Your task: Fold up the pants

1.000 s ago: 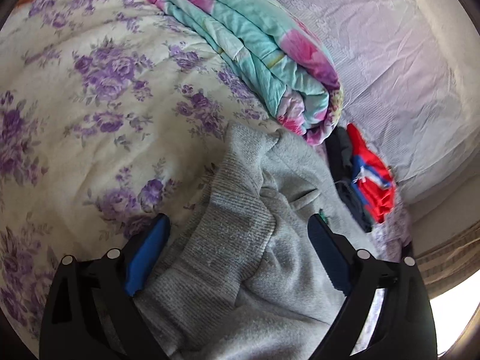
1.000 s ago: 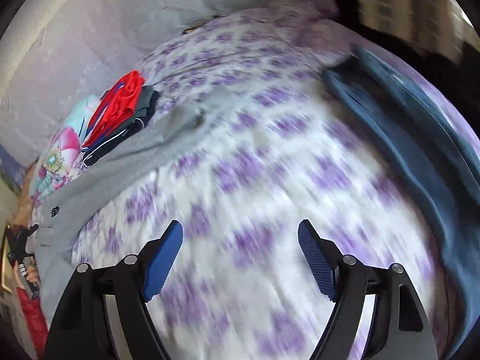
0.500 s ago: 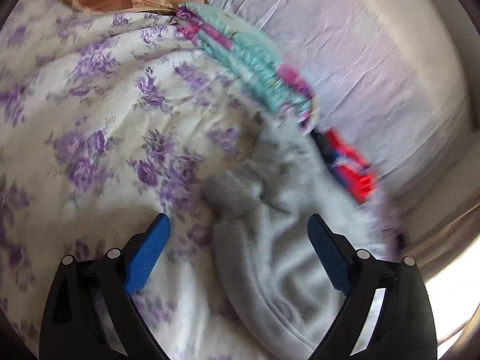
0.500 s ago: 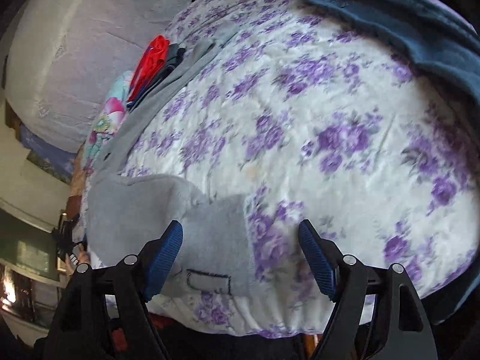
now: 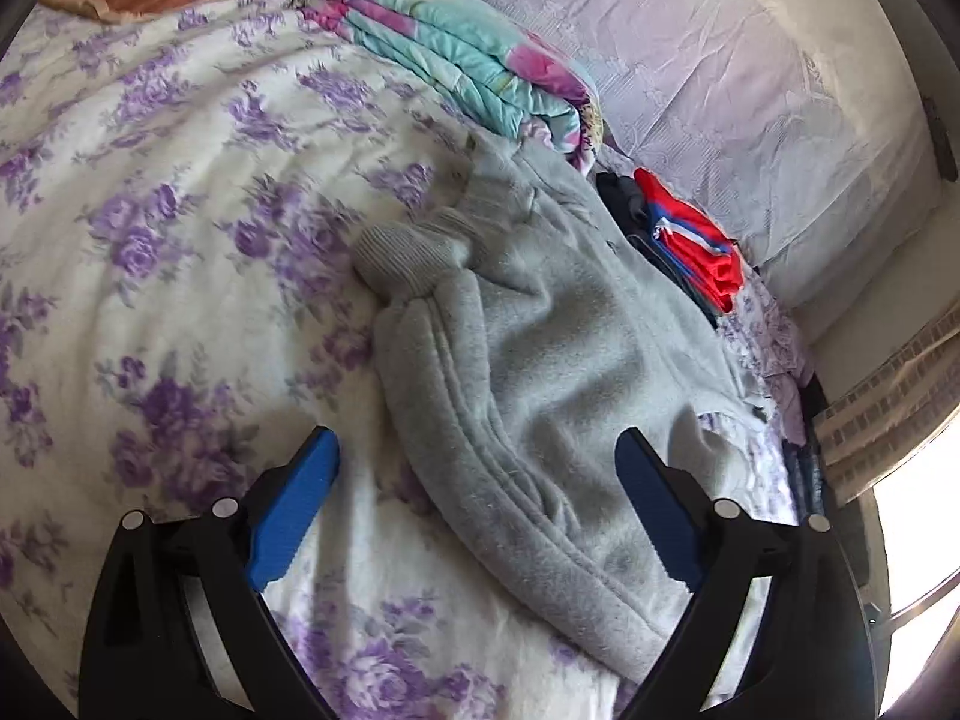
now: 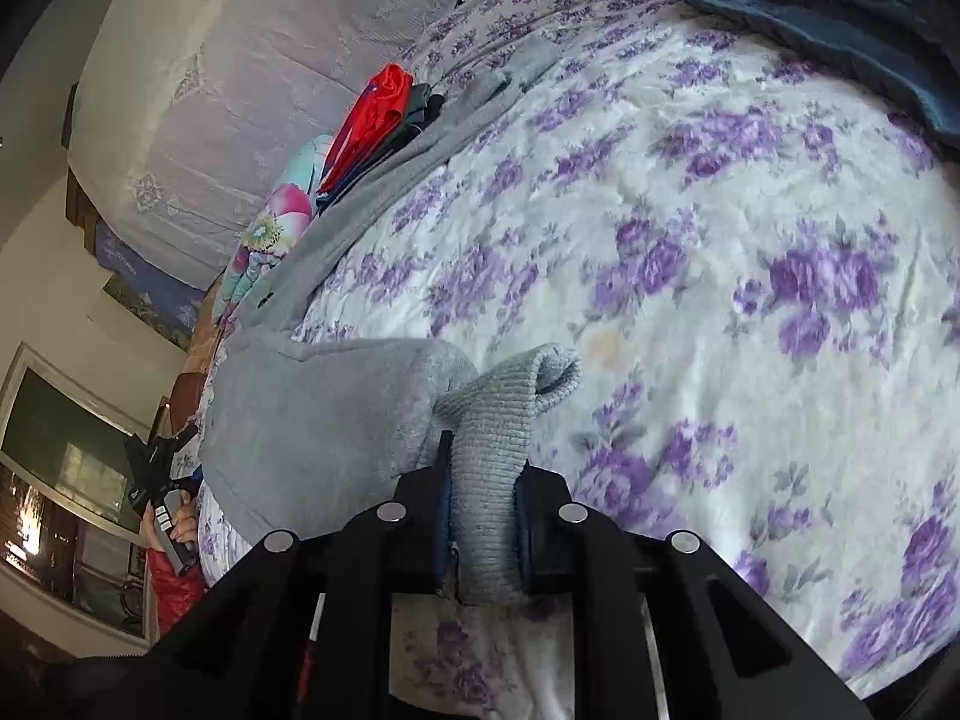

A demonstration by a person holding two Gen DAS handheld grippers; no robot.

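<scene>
While gray pants [image 5: 540, 360] are lying rumpled across a bedspread [image 5: 150, 240] printed with purple flowers, two grippers are working at them.

Taking the pants as the landmark: the bedspread is stretching out beneath them on every side; a pale lilac headboard cover [image 5: 750, 90] is rising beyond them; a folded turquoise-and-pink quilt [image 5: 456, 66] is sitting just past their far end, with a red, blue and dark pile of folded clothes [image 5: 690, 240] just beside them and a dark blue garment [image 6: 840, 12] lying well apart at the bed's far edge. Above their near portion, the left gripper [image 5: 480, 474] is hovering with its blue jaws spread wide, gripping nothing. At their ribbed cuff [image 6: 498, 420], the right gripper [image 6: 483, 498] is pinching the knit, jaws clamped on it.
</scene>
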